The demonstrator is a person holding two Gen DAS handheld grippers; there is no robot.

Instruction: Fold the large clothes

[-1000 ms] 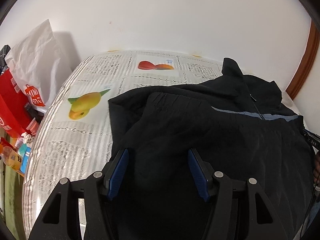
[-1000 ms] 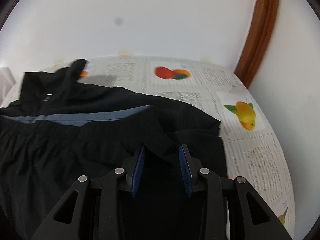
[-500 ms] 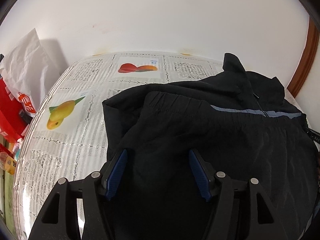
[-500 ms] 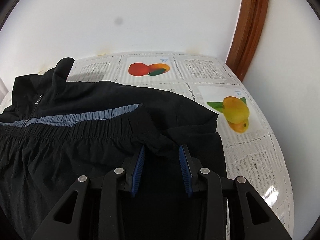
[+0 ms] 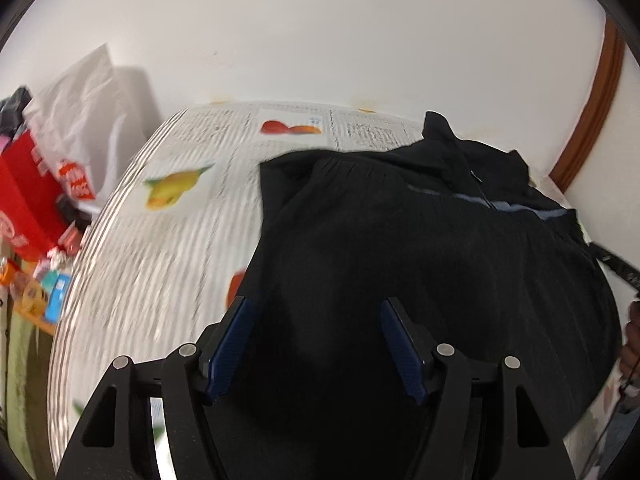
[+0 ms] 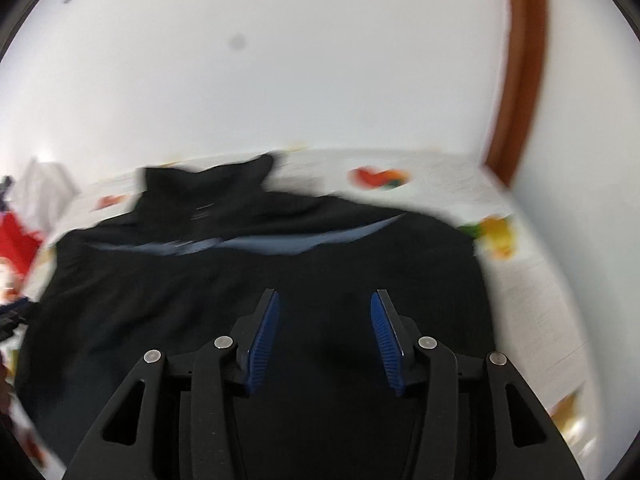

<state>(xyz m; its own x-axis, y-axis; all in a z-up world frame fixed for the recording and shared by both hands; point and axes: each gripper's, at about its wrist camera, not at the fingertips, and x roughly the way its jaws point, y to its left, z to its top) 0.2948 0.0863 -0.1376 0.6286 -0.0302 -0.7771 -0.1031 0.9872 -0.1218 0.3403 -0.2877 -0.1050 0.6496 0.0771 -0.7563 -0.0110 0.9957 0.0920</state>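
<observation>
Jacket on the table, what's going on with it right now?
A person with a gripper in each hand is folding a black jacket on a table covered in a fruit-print cloth. Its lower part is already folded up toward the grey stripe. The left gripper and right gripper both hover over the fabric with jaws opening and no cloth pinched between them. Both views are motion-blurred.

We see a jacket [image 5: 420, 248] of thin matt black cloth with a smoother grey-blue stripe [image 6: 280, 244], lying on a worktop [image 5: 152, 264] covered in glossy sheeting printed like newspaper. Each tool [image 5: 316, 344] [image 6: 324, 336] is matt black plastic with ribbed blue pads [image 6: 262, 344] and shiny metal pins. Beside the worktop stands a crinkled white plastic bag [image 5: 84, 120], and polished brown wood trim [image 6: 520, 72] runs up the matt white wall.
</observation>
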